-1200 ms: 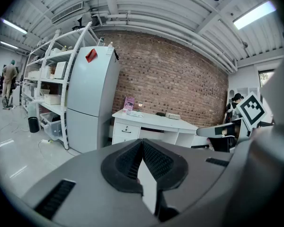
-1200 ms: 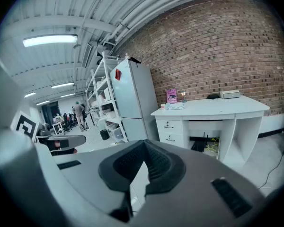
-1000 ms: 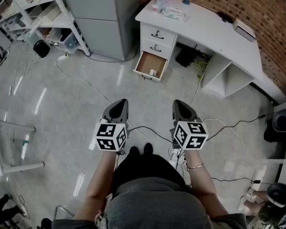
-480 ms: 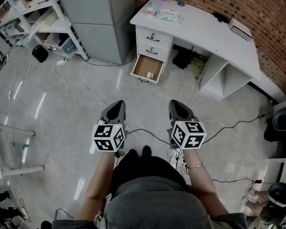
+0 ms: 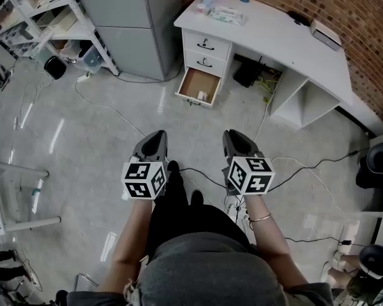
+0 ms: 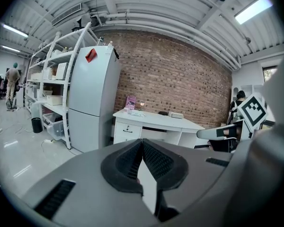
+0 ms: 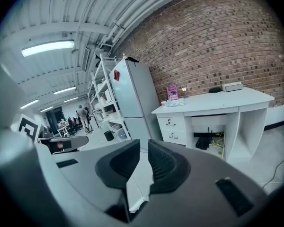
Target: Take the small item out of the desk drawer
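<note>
A white desk (image 5: 287,37) stands against the brick wall. Its bottom drawer (image 5: 193,84) is pulled out, and a small white item (image 5: 203,95) lies in the drawer's front right corner. Both grippers hang over the floor, well short of the desk. In the head view my left gripper (image 5: 157,136) is at the left and my right gripper (image 5: 232,134) at the right. The left gripper (image 6: 142,143) has its jaws together, with nothing between them. The jaws of the right gripper (image 7: 144,145) are opening, with a narrow empty gap. In both gripper views the open drawer is hidden behind the jaws.
A grey cabinet (image 5: 137,18) stands left of the desk, with white shelving (image 5: 45,14) further left. Cables (image 5: 112,110) trail over the floor between me and the drawer, and a power strip (image 5: 233,204) lies by the person's feet. A black chair (image 5: 376,164) sits at the right.
The person has taken a step, and one foot now shows ahead between the grippers. Both grippers have shifted slightly forward toward the desk.
</note>
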`<state>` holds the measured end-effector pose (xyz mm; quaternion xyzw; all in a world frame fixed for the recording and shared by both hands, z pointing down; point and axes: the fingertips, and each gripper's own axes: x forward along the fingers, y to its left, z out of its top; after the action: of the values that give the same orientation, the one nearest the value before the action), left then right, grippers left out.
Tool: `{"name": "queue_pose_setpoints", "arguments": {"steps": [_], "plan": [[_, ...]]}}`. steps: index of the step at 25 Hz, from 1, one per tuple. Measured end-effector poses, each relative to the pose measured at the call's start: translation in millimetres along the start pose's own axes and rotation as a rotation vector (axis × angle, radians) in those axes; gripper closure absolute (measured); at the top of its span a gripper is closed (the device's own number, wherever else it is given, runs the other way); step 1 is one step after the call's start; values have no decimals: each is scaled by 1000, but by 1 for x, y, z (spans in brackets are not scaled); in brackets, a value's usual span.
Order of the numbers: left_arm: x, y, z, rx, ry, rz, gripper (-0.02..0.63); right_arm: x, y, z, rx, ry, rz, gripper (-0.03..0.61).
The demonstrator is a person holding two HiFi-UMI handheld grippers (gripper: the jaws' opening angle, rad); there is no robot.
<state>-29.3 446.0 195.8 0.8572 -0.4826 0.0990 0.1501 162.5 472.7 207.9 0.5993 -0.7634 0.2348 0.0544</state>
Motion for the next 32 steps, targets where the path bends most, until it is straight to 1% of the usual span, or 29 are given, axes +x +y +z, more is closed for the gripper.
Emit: {"name": "queue_pose_setpoints", "arguments": {"steps": [6, 10, 13, 19, 23, 27, 32], "plan": [[15, 19, 1, -3, 21, 16, 591, 21, -3, 3, 39, 21, 13, 468], [40, 33, 8, -14, 19, 12, 591, 46, -11, 10, 61, 40, 14, 462], [65, 47, 13, -16, 33, -1, 591, 71, -16, 14, 79, 63, 10, 451], [120, 87, 31, -45, 45, -10, 591, 135, -18, 30, 96, 104, 5, 439], [153, 114, 44, -42, 49, -28, 591, 181, -17, 41, 101, 121, -1, 428], [183, 145, 60, -41, 61, -45, 591, 223, -17, 59, 114, 117, -27, 423], [214, 185, 72, -64, 72, -56, 589, 267, -19, 76, 135, 116, -68, 420]]}}
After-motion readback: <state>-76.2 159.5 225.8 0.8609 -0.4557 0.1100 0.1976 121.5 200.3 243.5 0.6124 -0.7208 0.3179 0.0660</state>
